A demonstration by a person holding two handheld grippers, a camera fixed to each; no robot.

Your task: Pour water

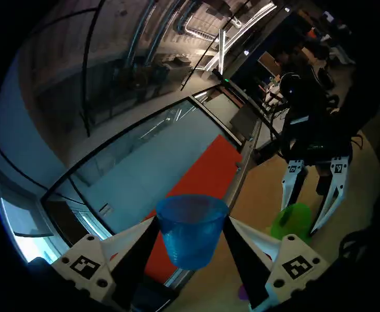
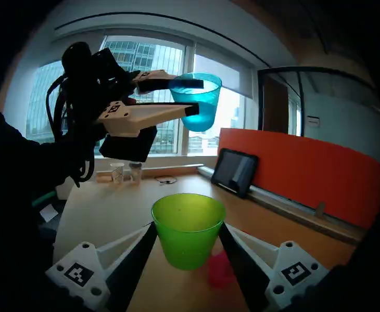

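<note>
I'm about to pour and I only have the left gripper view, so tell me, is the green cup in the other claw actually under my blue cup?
Observer: Not quite. In the right gripper view the blue cup hangs well above the green cup and looks farther out, not over its mouth.
Operator: Is the green cup empty?
Observer: Its inside looks empty. I can see no water in it.
Operator: Anything else out there that I could knock over?
Observer: A small pale cup stands far back, at the far edge of the table, well away from both cups.
</note>
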